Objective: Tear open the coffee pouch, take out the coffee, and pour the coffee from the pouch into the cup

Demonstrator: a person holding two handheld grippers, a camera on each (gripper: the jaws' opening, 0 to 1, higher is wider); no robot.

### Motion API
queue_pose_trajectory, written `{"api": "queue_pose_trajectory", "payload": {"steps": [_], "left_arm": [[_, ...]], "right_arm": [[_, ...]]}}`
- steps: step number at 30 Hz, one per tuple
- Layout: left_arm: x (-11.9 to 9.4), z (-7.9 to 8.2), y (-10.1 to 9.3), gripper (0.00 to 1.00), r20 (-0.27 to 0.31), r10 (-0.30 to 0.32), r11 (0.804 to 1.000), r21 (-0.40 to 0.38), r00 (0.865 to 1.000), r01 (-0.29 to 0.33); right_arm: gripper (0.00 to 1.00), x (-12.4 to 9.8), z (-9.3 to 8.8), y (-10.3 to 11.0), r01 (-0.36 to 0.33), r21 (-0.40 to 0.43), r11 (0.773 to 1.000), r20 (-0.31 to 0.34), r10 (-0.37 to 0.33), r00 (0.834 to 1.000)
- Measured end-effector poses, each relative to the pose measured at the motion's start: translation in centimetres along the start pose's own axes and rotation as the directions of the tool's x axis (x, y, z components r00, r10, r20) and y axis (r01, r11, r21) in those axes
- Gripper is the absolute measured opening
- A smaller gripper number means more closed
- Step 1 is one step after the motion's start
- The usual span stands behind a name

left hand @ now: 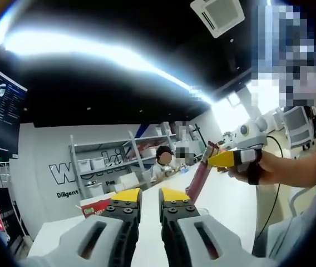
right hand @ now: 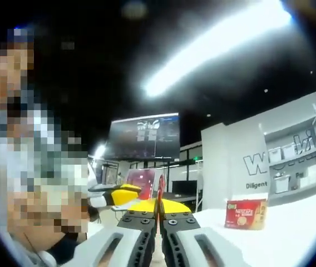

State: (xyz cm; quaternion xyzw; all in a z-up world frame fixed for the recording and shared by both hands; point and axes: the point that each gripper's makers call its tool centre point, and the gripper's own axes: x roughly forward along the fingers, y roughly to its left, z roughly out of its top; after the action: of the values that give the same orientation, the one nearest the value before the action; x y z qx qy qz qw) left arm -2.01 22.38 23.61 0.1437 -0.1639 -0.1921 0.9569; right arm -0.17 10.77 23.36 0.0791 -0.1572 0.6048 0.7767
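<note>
In the left gripper view my left gripper (left hand: 151, 194) stands open, its yellow-tipped jaws a small gap apart with nothing between them. To its right a hand holds my right gripper (left hand: 218, 161), shut on the top of a slim dark-red coffee pouch (left hand: 198, 177) that hangs slanted above the white table (left hand: 225, 206). In the right gripper view my right gripper (right hand: 159, 207) is shut on the coffee pouch (right hand: 161, 192), seen edge-on as a thin red strip. The left gripper (right hand: 122, 196) shows just left of it, apart from the pouch.
A red coffee box (right hand: 246, 214) stands on the white table (right hand: 291, 222), and the box (left hand: 93, 207) also shows behind my left jaw. Shelves with white bins (left hand: 110, 162) line the back wall. A person (left hand: 163, 158) sits far off. A large screen (right hand: 145, 136) hangs behind.
</note>
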Motion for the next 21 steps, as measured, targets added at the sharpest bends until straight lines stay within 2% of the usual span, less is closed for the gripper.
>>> {"api": "queue_pose_trajectory", "payload": {"steps": [2, 5, 11, 14, 19, 20, 21], "left_arm": [[0.0, 0.0, 0.1, 0.15, -0.001, 0.002, 1.000, 0.000, 1.000, -0.002], [0.1, 0.0, 0.0, 0.15, 0.000, -0.001, 1.000, -0.001, 1.000, 0.001], [0.3, -0.2, -0.1, 0.15, -0.002, -0.004, 1.000, -0.001, 1.000, 0.004], [0.4, -0.3, -0.1, 0.15, -0.004, -0.005, 1.000, -0.002, 1.000, 0.005], [0.4, -0.1, -0.2, 0.15, -0.002, -0.008, 1.000, 0.000, 1.000, 0.008], [0.4, -0.2, -0.2, 0.15, -0.001, -0.007, 1.000, 0.000, 1.000, 0.007], [0.4, -0.2, -0.2, 0.15, -0.003, -0.007, 1.000, -0.001, 1.000, 0.007]], "right_arm": [[0.02, 0.0, -0.3, -0.1, 0.010, -0.002, 1.000, -0.013, -0.010, 1.000], [0.02, 0.4, -1.9, -0.7, 0.018, 0.026, 0.999, -0.058, -0.017, 0.998], [0.02, -0.1, -0.7, -0.6, 0.017, 0.015, 1.000, -0.031, -0.016, 0.999], [0.02, 0.6, -2.1, -0.2, -0.001, 0.015, 1.000, -0.070, 0.002, 0.998], [0.02, 0.2, -0.9, -0.4, 0.009, 0.014, 1.000, -0.031, -0.008, 0.999], [0.02, 0.4, -1.0, -0.4, 0.008, 0.018, 1.000, -0.033, -0.007, 0.999], [0.02, 0.6, -1.8, -0.3, 0.001, 0.014, 1.000, -0.062, 0.000, 0.998]]}}
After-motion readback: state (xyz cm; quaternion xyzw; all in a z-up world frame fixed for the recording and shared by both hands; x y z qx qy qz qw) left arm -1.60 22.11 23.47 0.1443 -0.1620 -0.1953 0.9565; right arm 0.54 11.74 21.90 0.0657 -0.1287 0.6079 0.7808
